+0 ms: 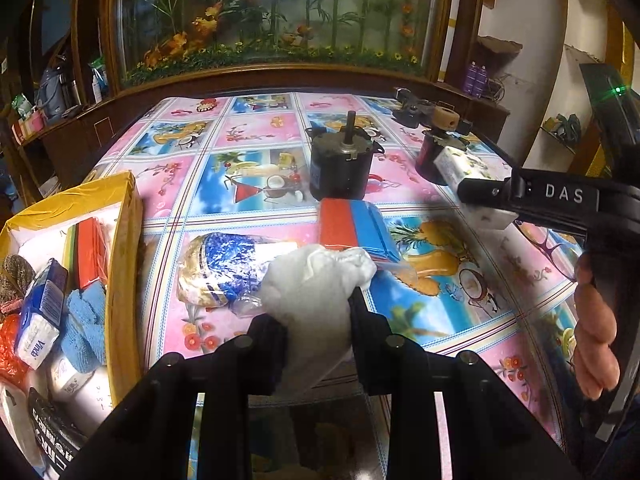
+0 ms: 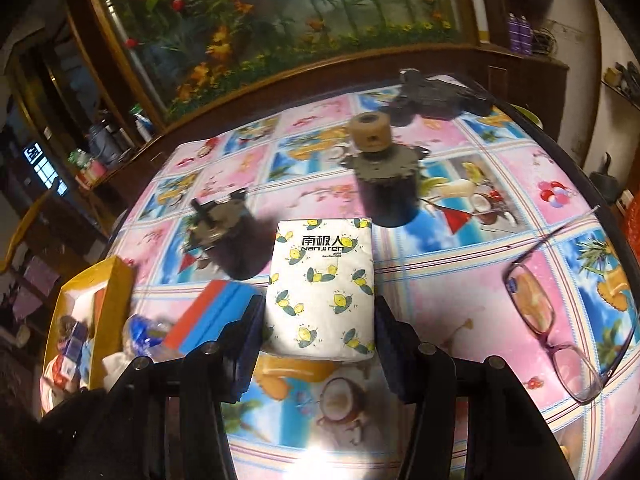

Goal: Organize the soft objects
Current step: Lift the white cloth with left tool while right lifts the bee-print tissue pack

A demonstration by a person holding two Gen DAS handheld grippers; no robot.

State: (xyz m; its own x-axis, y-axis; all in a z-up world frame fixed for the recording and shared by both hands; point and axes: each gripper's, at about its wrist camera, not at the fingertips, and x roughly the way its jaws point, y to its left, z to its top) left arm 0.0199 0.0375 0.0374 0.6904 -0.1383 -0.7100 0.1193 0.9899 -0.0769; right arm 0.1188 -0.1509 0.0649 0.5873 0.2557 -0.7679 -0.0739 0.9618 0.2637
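Left gripper (image 1: 316,320) jaws grip a white cloth (image 1: 316,288) (bunched) near the box (image 1: 124,240); right gripper (image 2: 320,320) jaws clamp a tissue pack (image 2: 322,288) above the bench (image 2: 460,280).

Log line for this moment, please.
left claw: shut on white cloth | right claw: shut on tissue pack | box: partly filled
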